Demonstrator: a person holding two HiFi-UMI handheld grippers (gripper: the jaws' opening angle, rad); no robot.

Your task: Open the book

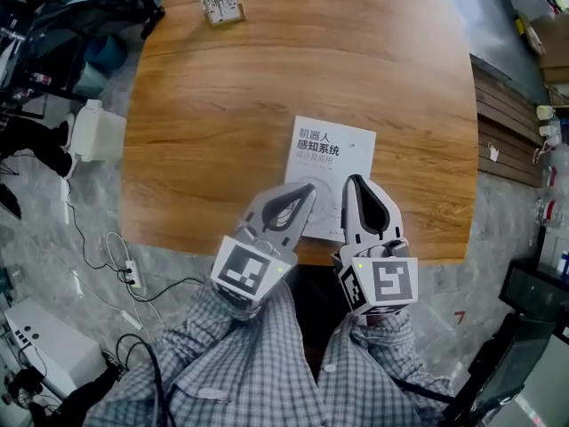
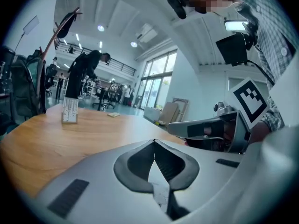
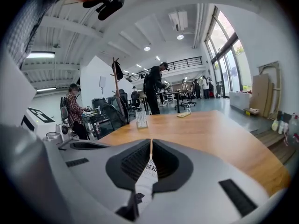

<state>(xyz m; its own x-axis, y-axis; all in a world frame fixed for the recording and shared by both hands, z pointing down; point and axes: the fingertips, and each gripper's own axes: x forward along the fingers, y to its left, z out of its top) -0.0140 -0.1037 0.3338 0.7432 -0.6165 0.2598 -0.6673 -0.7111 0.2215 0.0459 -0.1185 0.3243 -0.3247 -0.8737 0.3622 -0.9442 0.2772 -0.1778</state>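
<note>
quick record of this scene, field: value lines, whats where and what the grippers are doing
table: wooden
book: white, closed, flat near the table's near edge
left gripper: shut, empty, over the book's near left corner
right gripper: shut, empty, over the book's near edge
contact with book: cannot tell
card: at the far edge, apart from the book
task state: book not yet opened

Wooden table [image 1: 222, 105] carries a white book [image 1: 333, 163] and placard [image 1: 220, 1].
</note>
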